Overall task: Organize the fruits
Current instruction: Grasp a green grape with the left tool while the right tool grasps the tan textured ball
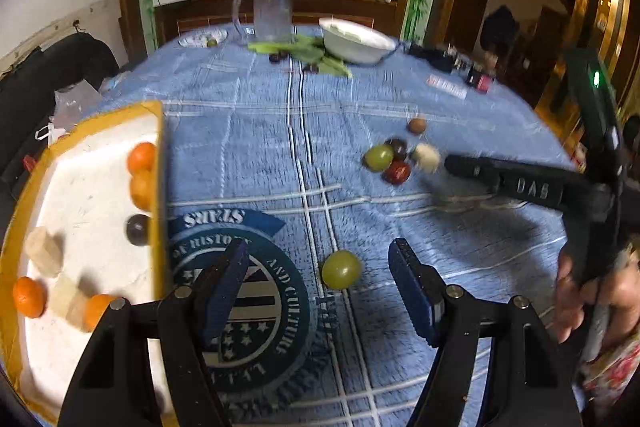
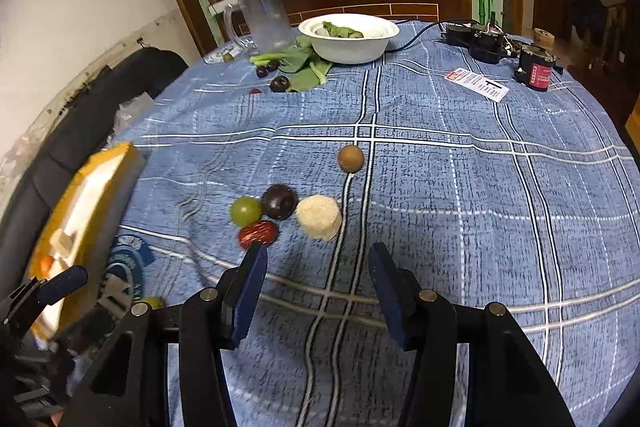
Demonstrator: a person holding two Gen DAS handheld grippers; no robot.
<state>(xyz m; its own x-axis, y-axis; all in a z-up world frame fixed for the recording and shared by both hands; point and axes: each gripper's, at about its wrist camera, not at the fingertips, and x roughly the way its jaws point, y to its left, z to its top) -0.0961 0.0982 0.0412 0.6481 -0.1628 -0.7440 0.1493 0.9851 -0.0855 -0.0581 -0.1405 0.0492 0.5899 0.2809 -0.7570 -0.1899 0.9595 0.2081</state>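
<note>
My left gripper (image 1: pixel 320 281) is open, its jaws either side of a green grape (image 1: pixel 341 269) on the blue cloth. A yellow-rimmed white tray (image 1: pixel 158 163) at the left holds small oranges (image 1: pixel 142 157), a dark fruit (image 1: pixel 138 229) and pale banana pieces (image 1: pixel 44 251). My right gripper (image 2: pixel 316 277) is open and empty, just short of a cluster: a green grape (image 2: pixel 245 211), a dark plum (image 2: pixel 279 201), a red date (image 2: pixel 258 233) and a pale banana piece (image 2: pixel 320 217). A brown longan (image 2: pixel 351 157) lies beyond. The right gripper also shows in the left wrist view (image 1: pixel 452 163).
A white bowl (image 2: pixel 348 47) with greens, loose leaves (image 2: pixel 306 69), dark fruits (image 2: pixel 279 83) and a clear jug (image 2: pixel 264 19) stand at the far edge. Black devices (image 2: pixel 480 39), a card (image 2: pixel 478 84) and a red-labelled can (image 2: pixel 536 69) lie far right.
</note>
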